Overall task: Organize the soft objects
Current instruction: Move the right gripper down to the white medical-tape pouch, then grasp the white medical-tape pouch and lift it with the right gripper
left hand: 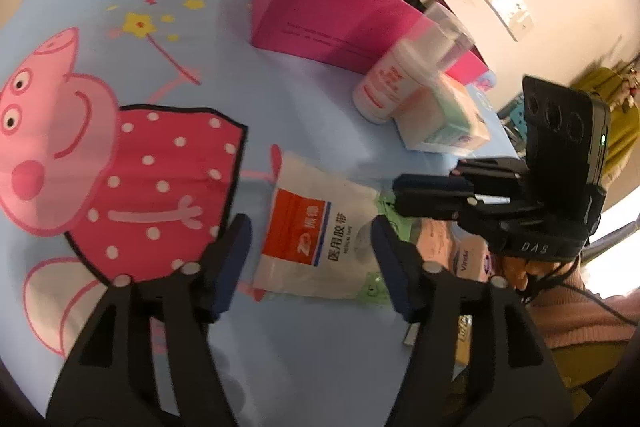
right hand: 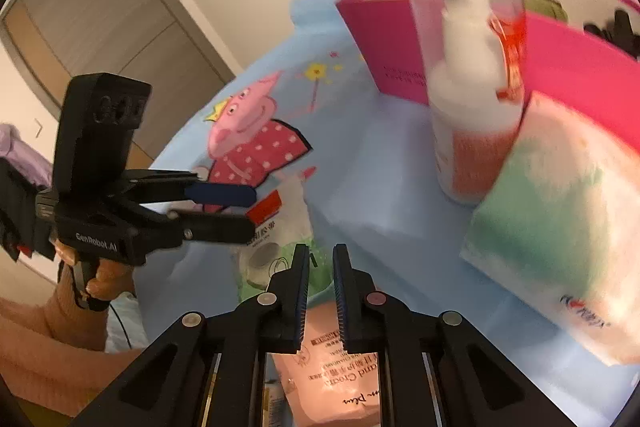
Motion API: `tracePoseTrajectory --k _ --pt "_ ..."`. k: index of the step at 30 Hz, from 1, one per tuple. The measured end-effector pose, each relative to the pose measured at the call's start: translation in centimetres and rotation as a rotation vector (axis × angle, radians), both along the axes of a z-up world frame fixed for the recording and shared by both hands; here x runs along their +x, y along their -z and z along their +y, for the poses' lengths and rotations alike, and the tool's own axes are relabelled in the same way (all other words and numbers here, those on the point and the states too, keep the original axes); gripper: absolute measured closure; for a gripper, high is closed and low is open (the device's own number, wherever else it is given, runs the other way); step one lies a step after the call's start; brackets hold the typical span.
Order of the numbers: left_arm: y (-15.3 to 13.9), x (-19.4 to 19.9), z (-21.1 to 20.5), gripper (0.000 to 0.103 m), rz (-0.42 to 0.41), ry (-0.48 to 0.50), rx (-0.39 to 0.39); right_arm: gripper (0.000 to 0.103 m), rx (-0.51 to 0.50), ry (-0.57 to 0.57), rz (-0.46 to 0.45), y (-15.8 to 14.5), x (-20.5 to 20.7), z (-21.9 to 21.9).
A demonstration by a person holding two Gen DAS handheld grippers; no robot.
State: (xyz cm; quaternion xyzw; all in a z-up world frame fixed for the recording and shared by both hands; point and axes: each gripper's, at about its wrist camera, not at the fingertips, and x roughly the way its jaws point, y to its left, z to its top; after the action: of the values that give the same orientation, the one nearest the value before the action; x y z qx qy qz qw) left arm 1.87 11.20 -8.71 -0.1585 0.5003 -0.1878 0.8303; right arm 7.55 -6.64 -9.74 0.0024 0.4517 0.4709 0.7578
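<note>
Tissue pack leans against bottle beside pink box.

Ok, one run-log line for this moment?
left gripper: open over white packet | right gripper: shut, empty, above pink tube | pink box: behind

a surface under a light blue cloth printed with a cartoon pig carries a pink box, a white bottle beside a green and white tissue pack, a white medical tape pouch and a pink hand cream tube.
</note>
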Motion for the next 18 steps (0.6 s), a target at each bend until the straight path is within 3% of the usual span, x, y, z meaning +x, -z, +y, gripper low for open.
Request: tracePoseTrajectory --k 9,12,15,18 --pt "-0.2 -0.6 -1.3 0.036 -0.035 0.041 0.068 0.092 0.07 0.002 0.074 -0.5 0.8 -1.0" --pt "-0.2 -0.8 -1.8 0.036 -0.042 0.055 0.091 0.091 0.051 0.005 0.043 -0.9 0.6 -0.6" --pt "-0.2 -1.0 -1.9 0.036 -0.04 0.054 0.104 0.084 0.004 0.014 0.062 -0.7 0.7 -0.6" --pt "-0.2 -1.3 -2.0 0.037 -0.048 0.054 0.12 0.055 -0.03 0.033 0.095 -0.1 0.7 -1.1"
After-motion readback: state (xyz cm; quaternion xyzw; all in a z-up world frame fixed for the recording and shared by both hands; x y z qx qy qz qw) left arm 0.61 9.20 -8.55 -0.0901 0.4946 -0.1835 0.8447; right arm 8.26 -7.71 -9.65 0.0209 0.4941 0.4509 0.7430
